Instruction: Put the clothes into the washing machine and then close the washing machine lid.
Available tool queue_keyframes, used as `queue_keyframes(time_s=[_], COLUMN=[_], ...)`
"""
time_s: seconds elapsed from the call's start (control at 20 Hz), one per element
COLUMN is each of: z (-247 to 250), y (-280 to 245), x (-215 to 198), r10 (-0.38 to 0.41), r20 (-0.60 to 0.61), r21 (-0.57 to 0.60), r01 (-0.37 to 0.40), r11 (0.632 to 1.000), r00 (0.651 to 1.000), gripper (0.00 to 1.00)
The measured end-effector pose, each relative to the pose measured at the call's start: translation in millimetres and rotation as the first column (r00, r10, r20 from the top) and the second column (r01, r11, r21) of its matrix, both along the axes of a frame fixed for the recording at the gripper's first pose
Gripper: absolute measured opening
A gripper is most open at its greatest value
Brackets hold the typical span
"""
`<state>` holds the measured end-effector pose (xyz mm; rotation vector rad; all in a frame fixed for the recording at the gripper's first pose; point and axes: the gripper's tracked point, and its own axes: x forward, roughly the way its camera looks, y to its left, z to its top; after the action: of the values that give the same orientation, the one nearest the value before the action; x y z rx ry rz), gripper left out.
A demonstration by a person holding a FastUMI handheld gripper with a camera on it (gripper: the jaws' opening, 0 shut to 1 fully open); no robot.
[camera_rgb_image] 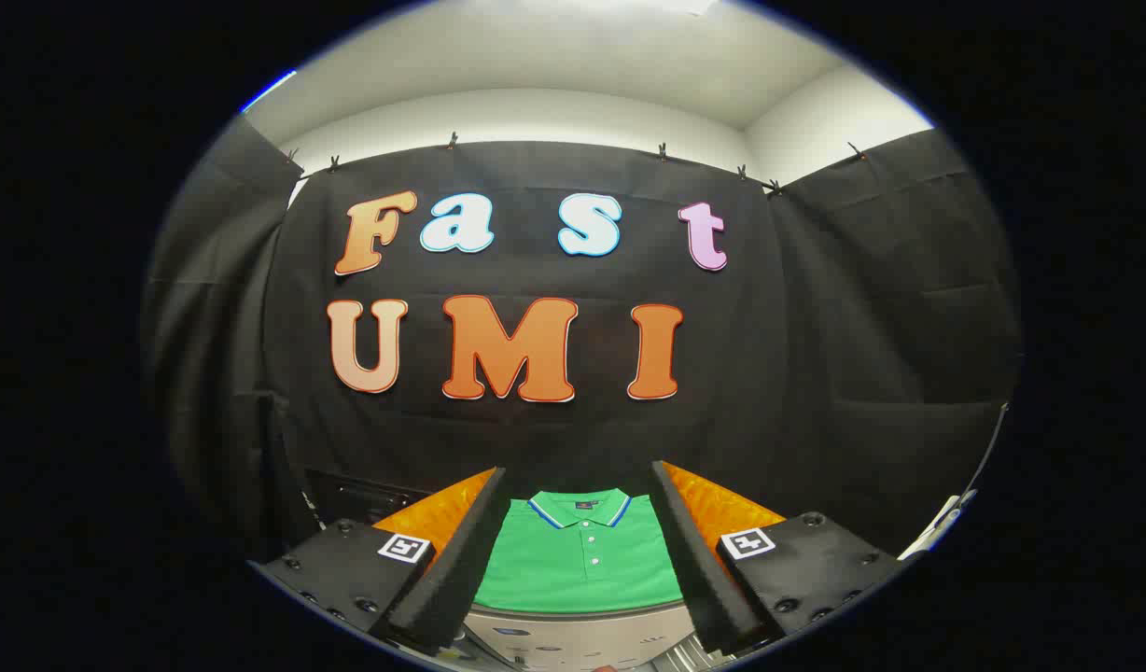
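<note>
A green polo shirt (578, 558) with a blue-and-white striped collar lies folded flat just ahead of my fingers, collar toward the booth wall. It rests on a pale surface, and below it a strip of the washing machine's light top panel (573, 639) with printed controls shows between my fingers. My gripper (578, 569) stands open above the shirt, one finger (456, 569) on each side of it, touching nothing. The shirt's lower part is hidden below the panel edge.
Orange surfaces (722, 509) show behind both fingers to the left and right of the shirt. A dark box-like object (349, 495) stands at the left against the black cloth wall. A pale edge (942, 527) shows at the far right.
</note>
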<state>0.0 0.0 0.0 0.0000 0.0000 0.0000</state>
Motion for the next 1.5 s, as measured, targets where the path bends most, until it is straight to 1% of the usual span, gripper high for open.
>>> queue_keyframes(time_s=[1.1,1.3,1.5], z=[-6.7,-15.2,-29.8], y=[-1.9,-6.9,-13.6], x=[12.8,29.6,59.2], r10=[-0.009,-0.008,-0.005], r20=[-0.024,-0.046,-0.080], r21=[-0.003,0.009,0.015], r01=[0.009,0.009,0.006], r11=[1.000,1.000,1.000], r00=[1.000,0.999,0.997], gripper=[0.97,0.97,0.97])
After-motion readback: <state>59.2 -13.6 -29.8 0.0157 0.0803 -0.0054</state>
